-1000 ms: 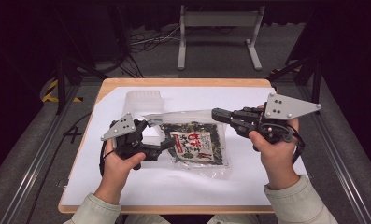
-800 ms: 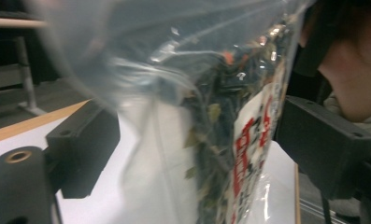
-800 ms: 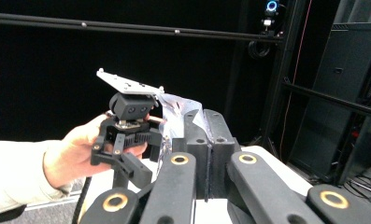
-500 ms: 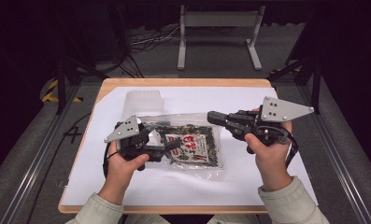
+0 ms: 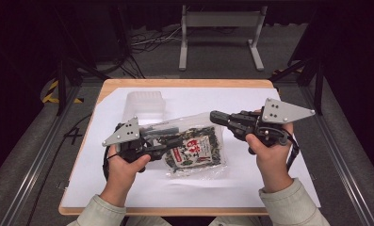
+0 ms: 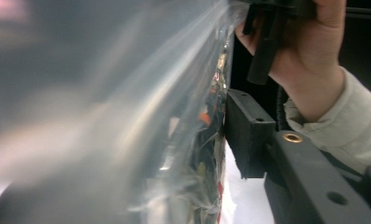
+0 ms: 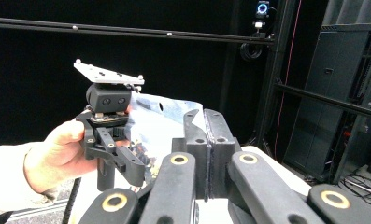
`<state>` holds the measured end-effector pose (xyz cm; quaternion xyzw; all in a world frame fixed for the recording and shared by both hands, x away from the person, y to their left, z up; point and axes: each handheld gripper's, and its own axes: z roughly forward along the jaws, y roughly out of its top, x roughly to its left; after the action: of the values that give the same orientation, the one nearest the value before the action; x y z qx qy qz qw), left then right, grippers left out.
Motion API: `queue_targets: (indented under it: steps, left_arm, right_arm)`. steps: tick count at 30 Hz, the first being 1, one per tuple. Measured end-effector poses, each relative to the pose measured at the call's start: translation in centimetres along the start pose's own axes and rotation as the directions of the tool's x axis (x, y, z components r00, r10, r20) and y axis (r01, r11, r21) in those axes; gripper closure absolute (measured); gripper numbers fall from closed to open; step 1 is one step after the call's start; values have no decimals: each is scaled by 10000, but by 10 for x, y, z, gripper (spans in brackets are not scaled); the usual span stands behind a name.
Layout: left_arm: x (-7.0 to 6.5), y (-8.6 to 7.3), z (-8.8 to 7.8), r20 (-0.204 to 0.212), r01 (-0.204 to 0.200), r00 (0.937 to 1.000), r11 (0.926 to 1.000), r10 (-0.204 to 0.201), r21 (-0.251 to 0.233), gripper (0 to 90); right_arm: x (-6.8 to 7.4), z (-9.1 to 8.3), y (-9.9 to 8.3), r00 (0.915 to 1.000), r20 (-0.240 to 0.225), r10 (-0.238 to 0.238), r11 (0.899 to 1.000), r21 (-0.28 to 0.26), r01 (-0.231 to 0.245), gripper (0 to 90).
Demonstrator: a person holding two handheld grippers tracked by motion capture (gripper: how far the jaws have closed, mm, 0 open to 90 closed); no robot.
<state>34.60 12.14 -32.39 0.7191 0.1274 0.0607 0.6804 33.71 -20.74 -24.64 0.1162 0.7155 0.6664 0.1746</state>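
Mid-frame, the left gripper (image 5: 168, 147), its jaws just closing, seemingly pinches the clear snack bag (image 5: 194, 149). The right gripper (image 5: 214, 116) meets the bag's upper right corner.

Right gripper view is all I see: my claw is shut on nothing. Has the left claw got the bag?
Observer: Yes. The left claw has just been closing. In the left gripper view one pad lies against the clear bag, which sits between the jaws.
Operator: Where is my claw relative to it?
Observer: The high view puts the right claw at the bag's far right corner; I cannot tell whether it touches.
Operator: Anything else nearby?
Observer: A clear container stands on the white sheet beyond the bag.
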Motion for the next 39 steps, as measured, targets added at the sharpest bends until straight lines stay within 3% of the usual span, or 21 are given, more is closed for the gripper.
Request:
queue_targets:
  steps: [3, 11, 15, 18, 20, 26, 31, 35, 39]
  left_arm:
    - [-2, 2, 0, 158, -153, 9998, 9999, 152, 58, 707]
    - [-10, 7, 4, 217, -331, 9992, 9990, 325, 285, 735]
    - [-10, 8, 7, 235, -286, 9993, 9990, 278, 338, 737]
    - [-9, 9, 8, -62, -318, 9995, 9983, 321, 497, 739]
    - [-7, 10, 9, -76, -297, 9995, 9980, 302, 558, 739]
    - [-3, 19, 8, -216, -330, 9992, 9976, 343, 606, 739]
    - [2, 33, 6, -408, -429, 9981, 9975, 453, 562, 739]
    - [5, 42, 4, -580, -547, 9966, 9970, 578, 541, 738]
    - [11, 55, 0, -856, -592, 9943, 9970, 634, 501, 738]
  right_arm:
    - [-2, -2, -2, 9999, 135, 7, 10000, -11, -7, 889]
    - [-4, -9, -8, 9989, 475, 65, 9999, 76, -69, 832]
    - [-3, -14, -7, 9976, 675, -133, 9998, 126, 124, 737]
    - [-3, -19, -6, 9957, 893, -239, 9993, 316, 212, 639]
    - [-4, -24, -7, 9916, 1284, -124, 9992, 400, 74, 538]
    - [-9, -40, -15, 9788, 2028, 292, 9971, 625, -427, 429]
    - [-18, -51, -32, 9625, 2658, 533, 9907, 1068, -844, 390]
    - [-26, -60, -46, 9566, 2614, 1286, 9857, 724, -1523, 376]
    - [-31, -64, -54, 9470, 2994, 1163, 9808, 1153, -1570, 364]
